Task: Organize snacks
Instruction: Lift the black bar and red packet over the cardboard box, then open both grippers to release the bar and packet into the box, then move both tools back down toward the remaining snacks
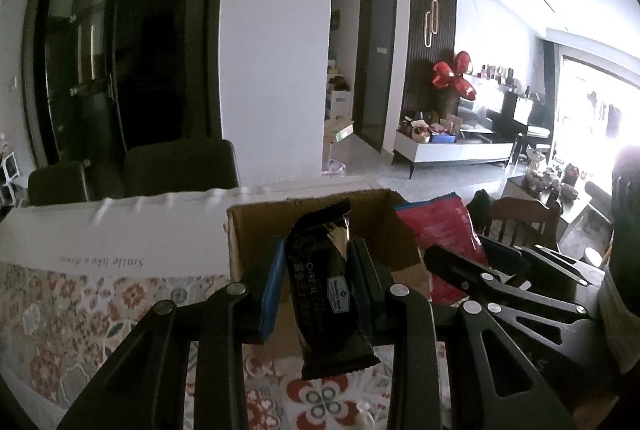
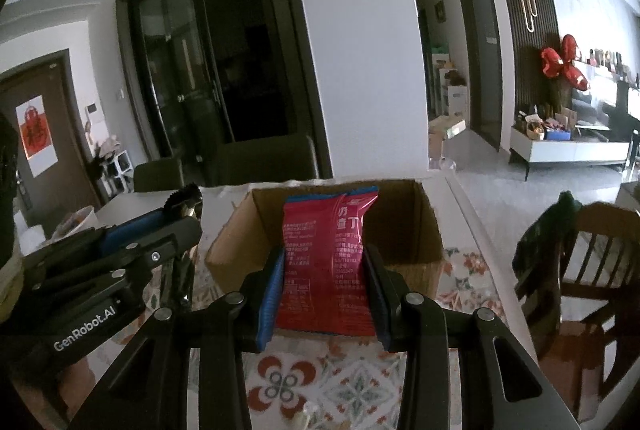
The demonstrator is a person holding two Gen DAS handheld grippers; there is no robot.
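Observation:
My left gripper [image 1: 318, 250] is shut on a black cheese cracker packet [image 1: 326, 294], held upright in front of an open cardboard box [image 1: 248, 230]. In the right wrist view my right gripper [image 2: 324, 258] is shut on a red snack bag [image 2: 326, 270], also upright before the same cardboard box [image 2: 424, 230]. The red snack bag [image 1: 440, 226] and the right gripper [image 1: 500, 270] show at the right of the left wrist view. The left gripper [image 2: 176, 222] with the black packet's crimped end [image 2: 186, 198] shows at the left of the right wrist view.
The box stands on a table with a floral cloth [image 2: 360, 382]. A white box lid with script lettering [image 1: 120, 230] lies to the left. Dark chairs [image 1: 180, 165] stand behind the table and a wooden chair [image 2: 592, 262] to the right. A white pillar [image 2: 360, 49] rises beyond.

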